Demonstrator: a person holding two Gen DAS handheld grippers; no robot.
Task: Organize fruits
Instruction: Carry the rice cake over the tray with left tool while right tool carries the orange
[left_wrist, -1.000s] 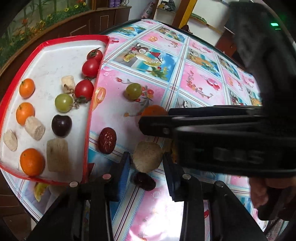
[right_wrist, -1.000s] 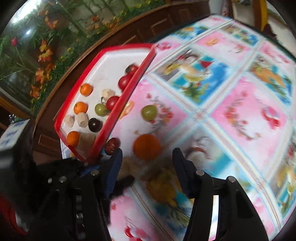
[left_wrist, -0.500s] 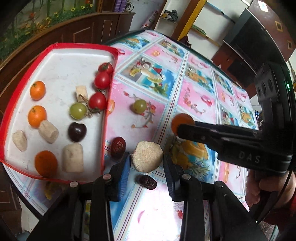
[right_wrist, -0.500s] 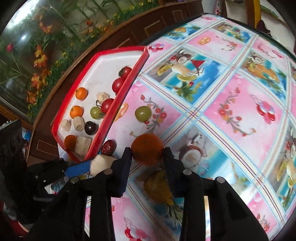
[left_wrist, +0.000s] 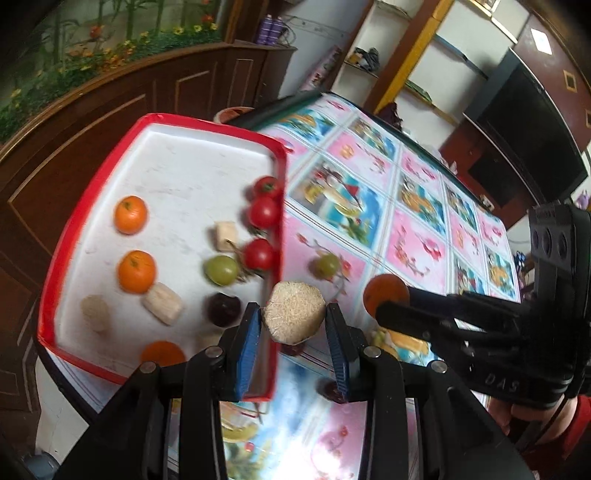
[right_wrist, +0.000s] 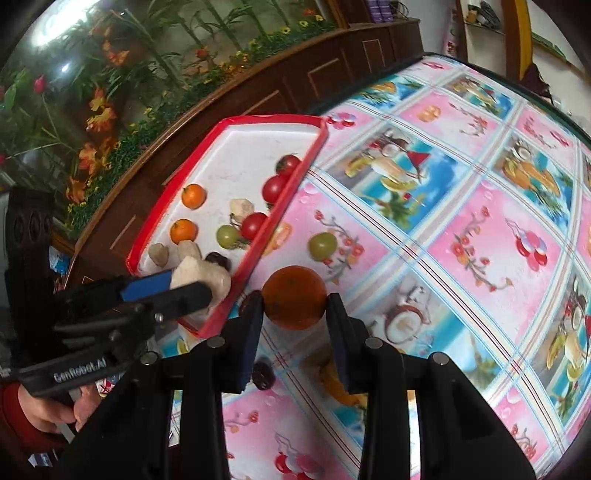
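Left wrist view showed the left gripper (left_wrist: 293, 325) clenched on a pale, rough chunk of fruit (left_wrist: 294, 311), which sat between the blue pads. The chunk hung in the air just over the right rim of the red tray (left_wrist: 159, 120). It was probably held there so it could go down next to the other pale pieces on the near side of the tray.

The tray lay on the left side of the table, and its fruit looked sorted. Small oranges (left_wrist: 130, 214) sat along the left. Red tomatoes (left_wrist: 264, 212) lined the right rim. A green grape (left_wrist: 221, 270) and a dark plum (left_wrist: 223, 309) sat in the middle.

The right wrist view showed the right gripper (right_wrist: 294, 317) squeezed tight around an orange (right_wrist: 294, 297), lifted just off the flowery tablecloth (right_wrist: 480, 221). It likely belonged with the other oranges, so this hand was carrying it toward the tray too. Each hand held one fruit, so both could be put away together.

One more green grape (right_wrist: 323, 246) lay on the cloth, a little to the right of the tray. Two dark dates (right_wrist: 263, 374) lay on the cloth near the grippers. These were not in the tray yet.
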